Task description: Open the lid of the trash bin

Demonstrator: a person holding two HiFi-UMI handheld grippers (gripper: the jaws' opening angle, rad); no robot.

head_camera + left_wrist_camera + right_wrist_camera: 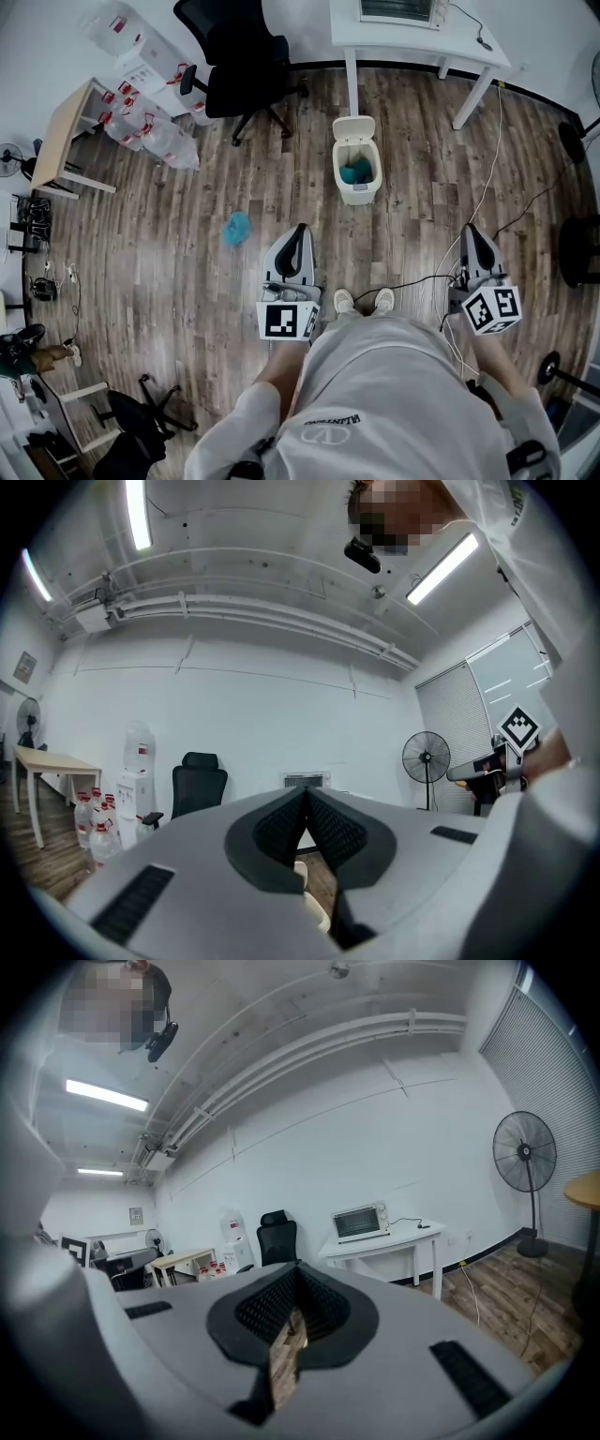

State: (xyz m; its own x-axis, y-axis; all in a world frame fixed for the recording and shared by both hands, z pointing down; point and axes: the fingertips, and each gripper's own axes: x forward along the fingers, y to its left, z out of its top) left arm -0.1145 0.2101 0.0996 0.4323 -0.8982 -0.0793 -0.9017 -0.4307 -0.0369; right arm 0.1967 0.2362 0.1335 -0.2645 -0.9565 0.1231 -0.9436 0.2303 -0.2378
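Observation:
The small cream trash bin (357, 167) stands on the wood floor in front of me, near a white table leg. Its lid (354, 128) is tipped up at the back, and something teal shows inside. My left gripper (298, 231) is held low, about a bin's length short of the bin and a little to its left; its jaws are shut and hold nothing. Off to the right, my right gripper (472, 231) is also shut and holds nothing. In the left gripper view the closed jaw tips (306, 799) hide most of the bin (307, 897). The right gripper (295, 1274) view shows only floor below its tips.
A crumpled blue scrap (236, 228) lies on the floor left of the left gripper. A black office chair (242, 66) and a white table (422, 37) stand beyond the bin. Cables (487, 187) trail across the floor at the right. My feet (364, 301) are between the grippers.

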